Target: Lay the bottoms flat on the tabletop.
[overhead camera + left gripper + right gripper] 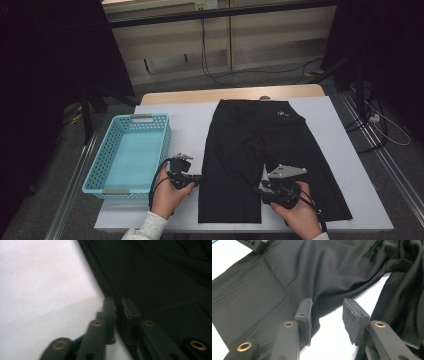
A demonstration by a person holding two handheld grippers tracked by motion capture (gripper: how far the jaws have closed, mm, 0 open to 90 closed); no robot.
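Note:
Black shorts (260,140) lie flat on the white-covered table (185,115), waistband at the far side and legs toward me. My left gripper (200,178) is at the outer edge of the left leg. In the left gripper view its jaws (118,305) are pinched together on the hem edge of the shorts (162,277). My right gripper (257,190) sits low between the two legs. In the right gripper view it (327,315) stands open, the inner edge of the dark fabric (324,270) beside its left pad and white table showing between the pads.
A light blue plastic basket (132,117) stands at the left of the table, close to my left hand. White table cover shows around the shorts. Beyond the table are cables on the floor and dark stands at both sides.

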